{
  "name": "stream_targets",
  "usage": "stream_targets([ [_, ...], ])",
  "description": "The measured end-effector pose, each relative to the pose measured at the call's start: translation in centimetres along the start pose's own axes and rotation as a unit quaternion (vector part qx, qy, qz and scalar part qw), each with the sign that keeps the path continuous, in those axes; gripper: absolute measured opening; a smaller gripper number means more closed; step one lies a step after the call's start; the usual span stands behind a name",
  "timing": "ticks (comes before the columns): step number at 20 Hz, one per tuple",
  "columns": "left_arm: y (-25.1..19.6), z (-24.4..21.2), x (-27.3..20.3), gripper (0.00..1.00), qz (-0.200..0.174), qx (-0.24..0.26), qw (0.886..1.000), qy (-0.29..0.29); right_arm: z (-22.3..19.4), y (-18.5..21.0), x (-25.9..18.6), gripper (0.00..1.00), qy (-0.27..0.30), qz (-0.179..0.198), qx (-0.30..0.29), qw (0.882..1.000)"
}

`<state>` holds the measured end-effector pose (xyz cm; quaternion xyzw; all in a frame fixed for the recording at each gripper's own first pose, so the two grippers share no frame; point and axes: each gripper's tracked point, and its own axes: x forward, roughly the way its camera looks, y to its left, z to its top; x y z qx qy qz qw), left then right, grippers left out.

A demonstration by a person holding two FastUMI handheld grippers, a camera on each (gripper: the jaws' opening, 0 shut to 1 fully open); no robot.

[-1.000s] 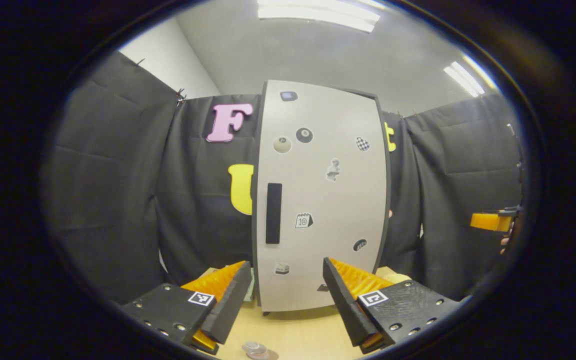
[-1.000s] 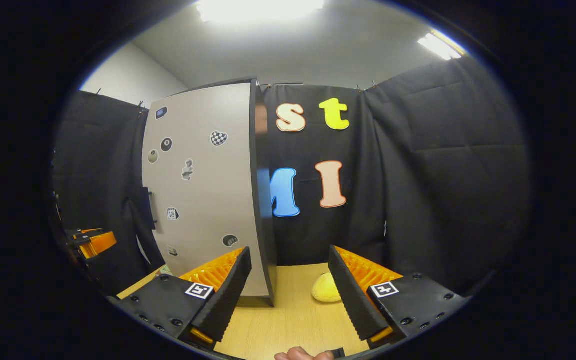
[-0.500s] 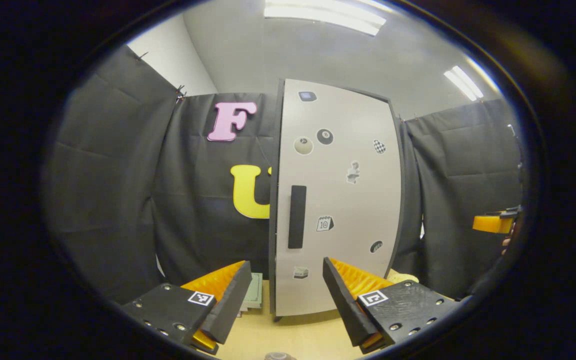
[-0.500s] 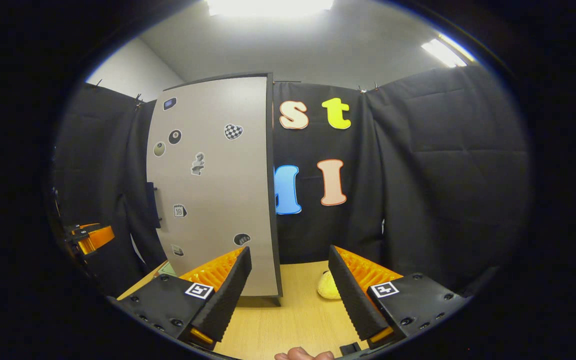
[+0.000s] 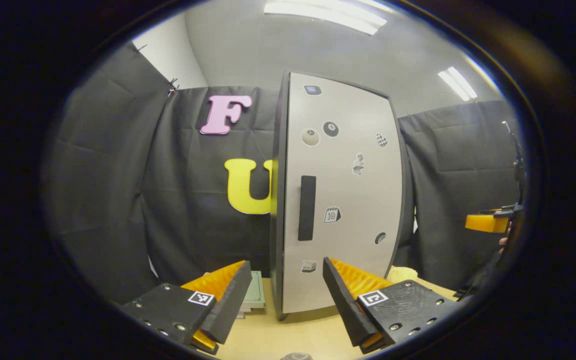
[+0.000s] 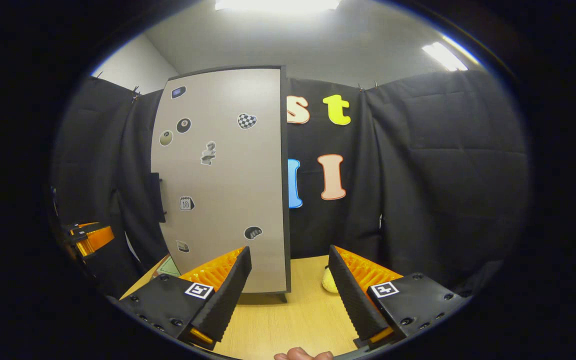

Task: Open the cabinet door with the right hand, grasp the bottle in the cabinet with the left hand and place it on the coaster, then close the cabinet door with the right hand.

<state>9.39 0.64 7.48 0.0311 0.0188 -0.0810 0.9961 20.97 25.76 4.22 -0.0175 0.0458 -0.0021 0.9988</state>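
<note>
Black cloth walls close the booth around a pale wooden table. Ahead of the left gripper, whose fingers stand spread and empty, rises the cabinet, its grey door shut, the dark handle above the gap between the fingers. A green coaster lies just beyond the left finger. The right gripper is likewise released and empty, the cabinet beyond its left finger, a yellow soft object near its right finger. The bottle cannot be made out
</note>
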Motion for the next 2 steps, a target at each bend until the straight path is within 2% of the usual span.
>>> stream_targets([
  [1, 0.07, -0.10, -0.23, 0.91, -0.003, 0.001, 1.000, 0.000, -0.40, 0.11, -0.12, 0.93, 0.003, -0.002, 0.001, 1.000],
  [2, 0.08, -0.27, -0.58, 0.89, -0.006, 0.005, 1.000, -0.001, -0.57, 0.36, -0.73, 0.93, 0.005, -0.002, 0.002, 1.000],
])
